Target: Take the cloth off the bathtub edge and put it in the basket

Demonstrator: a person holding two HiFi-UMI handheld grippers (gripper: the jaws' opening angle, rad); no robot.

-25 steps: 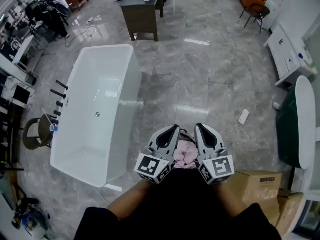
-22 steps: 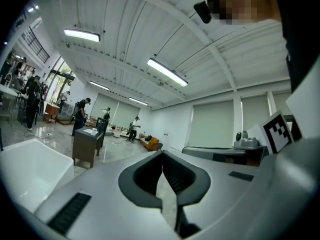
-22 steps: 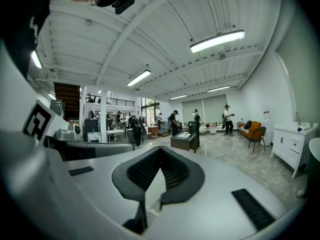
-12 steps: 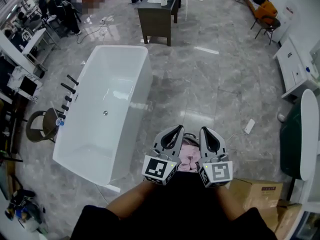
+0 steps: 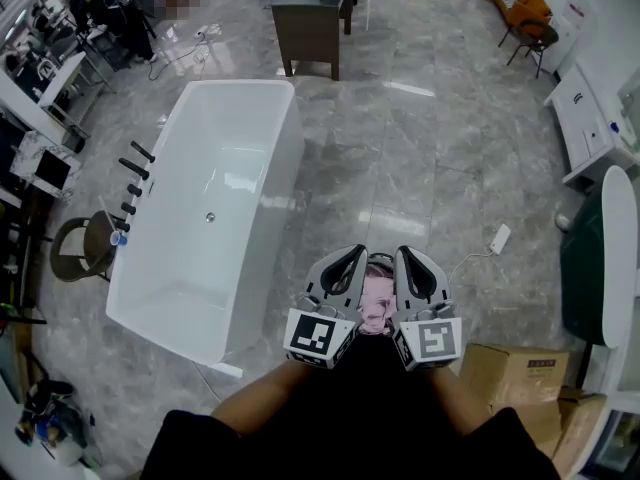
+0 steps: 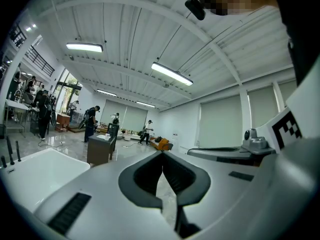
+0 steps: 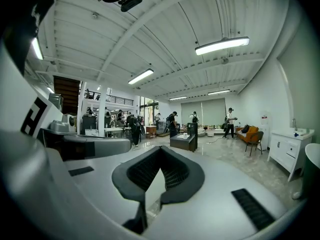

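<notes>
Seen from the head view, the person holds the left claw [image 5: 356, 252] and the right claw [image 5: 401, 252] side by side in front of the body, both pointing forward, close together but apart; each gripper view shows that claw's dark ribbed jaws pressed together at the tips with nothing caught between them, so both are closed and empty; the crumpled pink cloth [image 5: 372, 303] shows in the narrow gap between the two claws, lower than them and touching neither; a thin grey arc just ahead of it may be the rim of the basket [image 5: 377, 259], though the claws cover too much to be sure that the cloth lies inside; the long white freestanding bathtub [image 5: 210, 218] stands to the left on the glossy grey marbled floor [image 5: 420, 148], well apart from the cloth, with a row of black tap fittings [image 5: 128, 180] along its far side and a round dark stool [image 5: 82, 253] beyond them; a dark wooden vanity cabinet with a white basin [image 5: 312, 18] stands past the tub's far end; a white power strip [image 5: 495, 238] lies on the floor to the right; brown cardboard boxes [image 5: 515, 373] sit near the person's right elbow; a white drawer cabinet [image 5: 590, 118] lines the right wall.
</notes>
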